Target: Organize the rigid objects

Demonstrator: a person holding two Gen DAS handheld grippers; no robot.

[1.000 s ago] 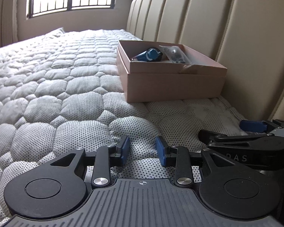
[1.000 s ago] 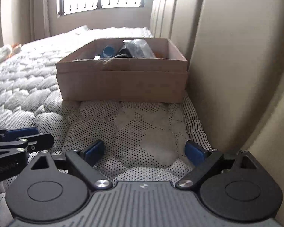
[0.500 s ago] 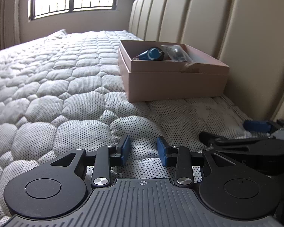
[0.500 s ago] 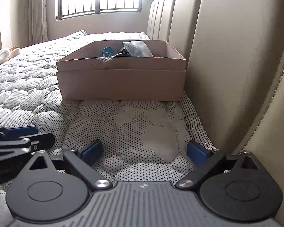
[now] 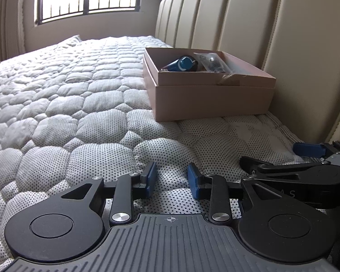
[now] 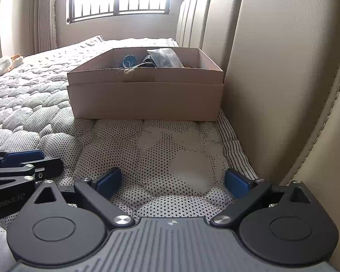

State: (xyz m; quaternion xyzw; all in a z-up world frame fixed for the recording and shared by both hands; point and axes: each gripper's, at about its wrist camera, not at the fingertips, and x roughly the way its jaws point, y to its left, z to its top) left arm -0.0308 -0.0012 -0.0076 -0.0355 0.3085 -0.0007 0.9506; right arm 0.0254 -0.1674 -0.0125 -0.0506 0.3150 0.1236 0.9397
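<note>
Both grippers hang low over the quilted bed (image 5: 83, 122), empty. The left gripper (image 5: 171, 179) has just narrowed a little to a modest gap with nothing between its jaws; the right gripper (image 6: 171, 182) stands wide. Ahead, against the padded headboard (image 5: 283, 34), sits the cardboard box (image 6: 145, 99), holding a blue tool (image 5: 181, 64) and a plastic bag (image 6: 164, 56).

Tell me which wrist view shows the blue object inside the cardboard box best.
The left wrist view: the blue object shows most of its body above the cardboard box rim. In the right wrist view the near wall and twine hide all but its top.
</note>
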